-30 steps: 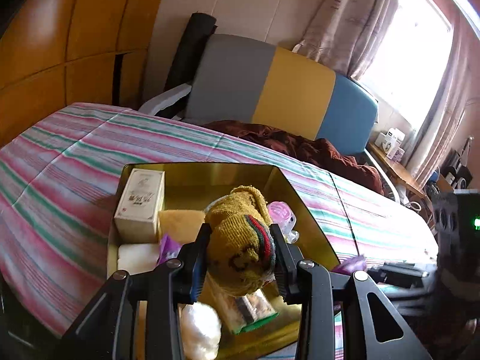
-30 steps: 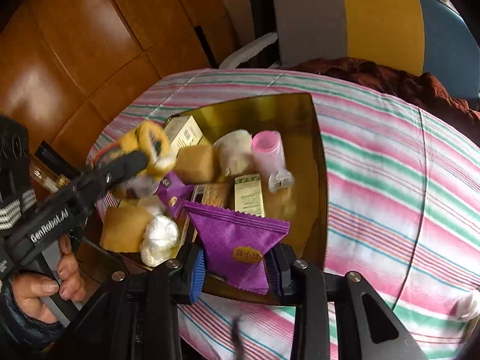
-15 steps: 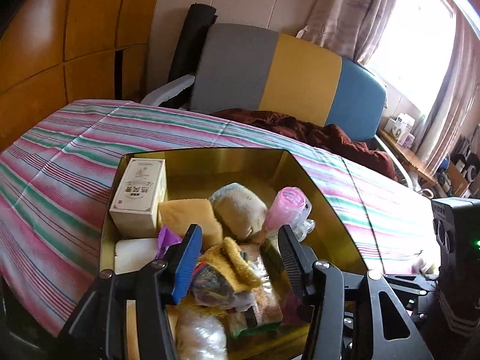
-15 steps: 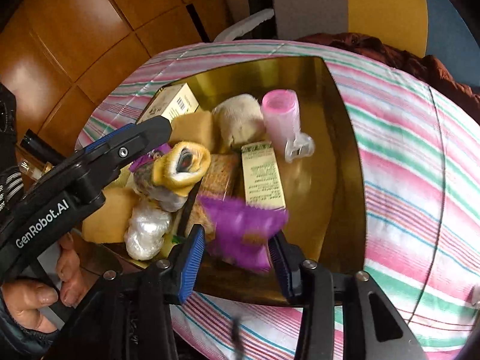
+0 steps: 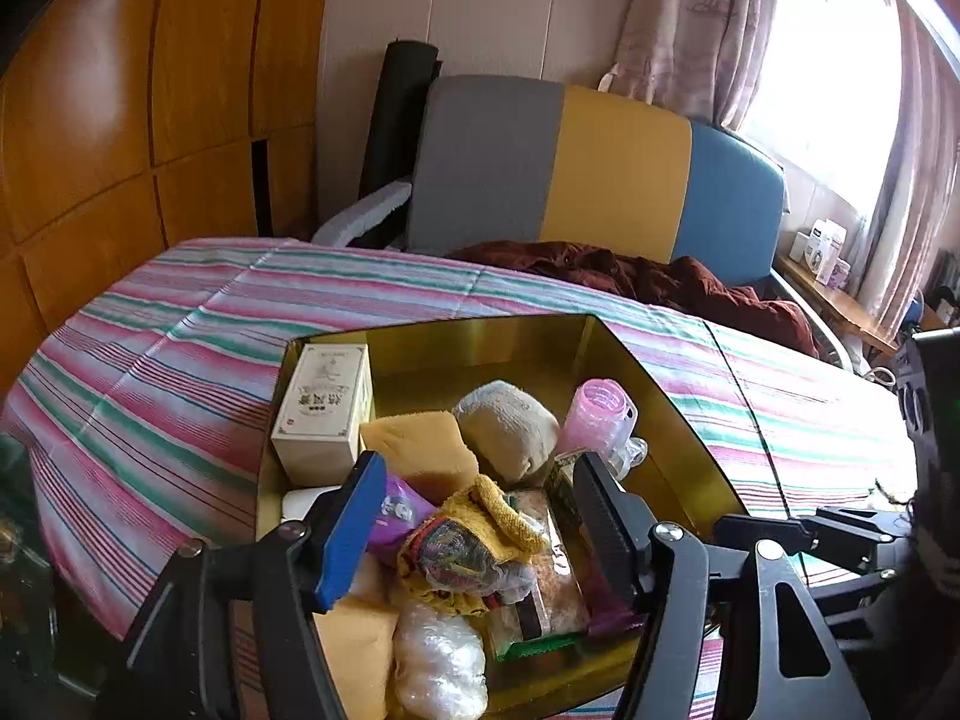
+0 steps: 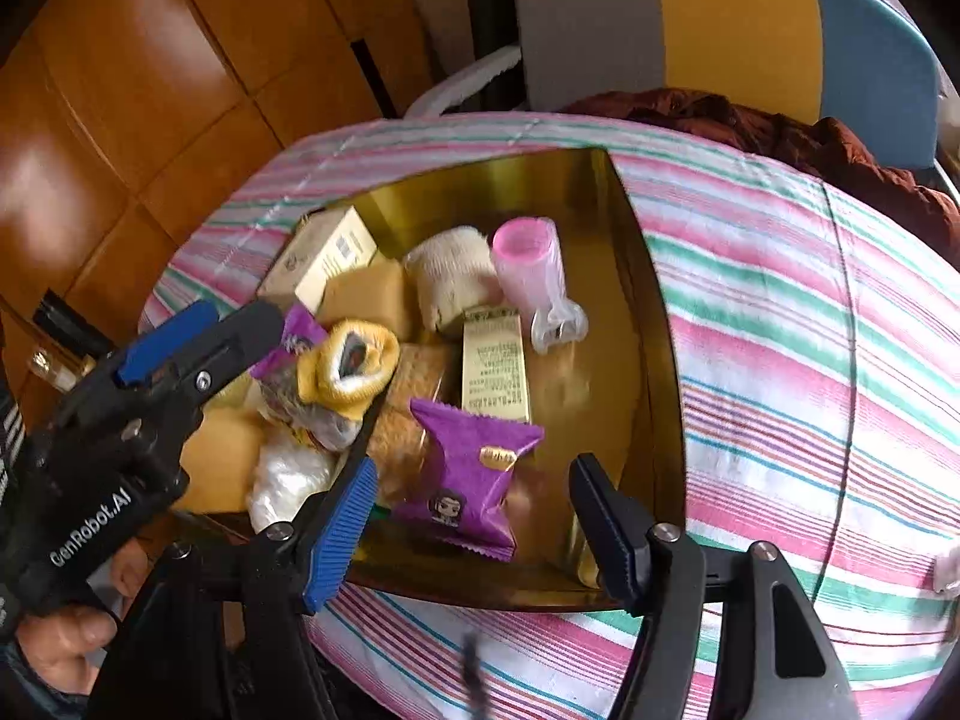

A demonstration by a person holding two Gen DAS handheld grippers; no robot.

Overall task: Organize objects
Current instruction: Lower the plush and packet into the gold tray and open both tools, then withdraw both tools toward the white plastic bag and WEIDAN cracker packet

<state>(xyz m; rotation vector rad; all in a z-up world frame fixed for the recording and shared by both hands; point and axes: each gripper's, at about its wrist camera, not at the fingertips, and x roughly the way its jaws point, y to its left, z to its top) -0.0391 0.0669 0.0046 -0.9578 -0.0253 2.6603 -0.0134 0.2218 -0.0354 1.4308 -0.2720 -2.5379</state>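
My left gripper point(image 5: 474, 516) is spread wide and carries nothing; it hangs over the near left part of the gold box point(image 5: 660, 372). Just beneath its tips lies the yellow sock point(image 5: 474, 540), rolled, resting on the other things in the box and touching neither pad. Left in the box: a cream carton point(image 5: 324, 408) upright against the wall, a tan sponge point(image 5: 420, 450) beside it. Middle: a beige sock roll point(image 6: 450, 282), a gold packet point(image 6: 495, 366) lying flat. Right of those, a pink bottle point(image 6: 528, 264) on its side. My right gripper point(image 6: 474, 516) is also wide, empty; the purple snack pouch point(image 6: 468, 480) lies in the box's near edge, between its fingers, touching neither. The box sits on the striped tablecloth point(image 6: 780, 312) covering the table.
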